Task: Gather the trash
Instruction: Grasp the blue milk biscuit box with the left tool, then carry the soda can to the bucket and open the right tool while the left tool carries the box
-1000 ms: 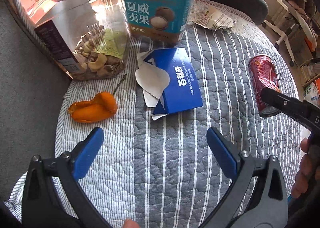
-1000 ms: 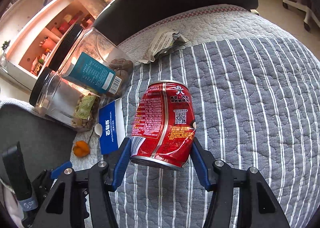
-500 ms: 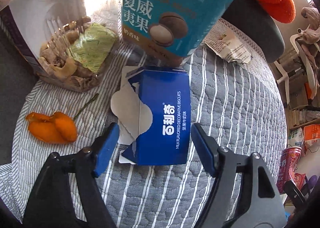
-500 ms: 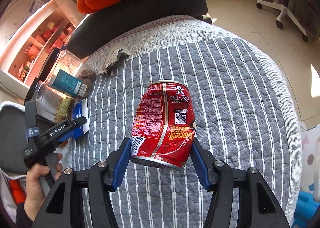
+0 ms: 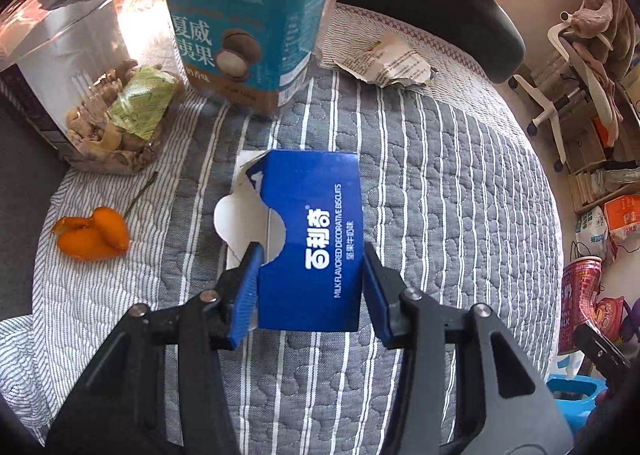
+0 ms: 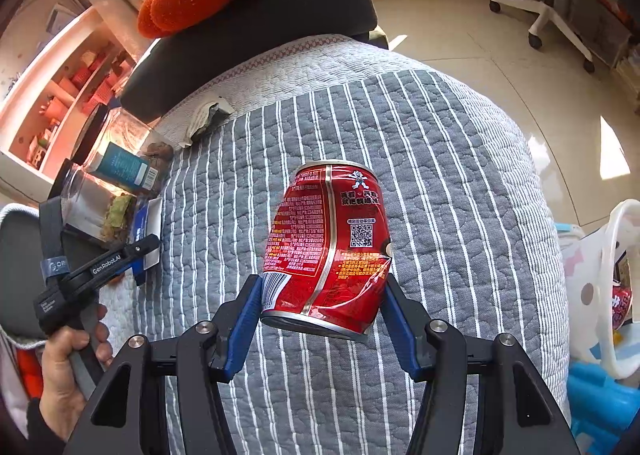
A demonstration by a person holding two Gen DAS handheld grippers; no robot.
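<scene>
Between the blue pads of the left gripper (image 5: 310, 287) sits a torn blue biscuit box (image 5: 310, 243), lying flat on the striped quilt (image 5: 440, 195). Its jaws have just been closing and both pads now touch the box's long sides, which I take for a grip meant to lift it as trash. Over the same quilt the right gripper (image 6: 322, 313) clamps a dented red can (image 6: 328, 243) by its lower end, raised clear of the cloth, probably bound for the white bag (image 6: 600, 255) at the right edge, which already shows something red inside. Further off lie an orange peel (image 5: 92, 235) and a torn wrapper (image 5: 388, 63), both still to collect. Beyond them stand two clear jars: the nearer jar (image 5: 80, 67) holds nuts and a green sachet, the teal-labelled jar (image 5: 248, 27) contents I cannot make out.
</scene>
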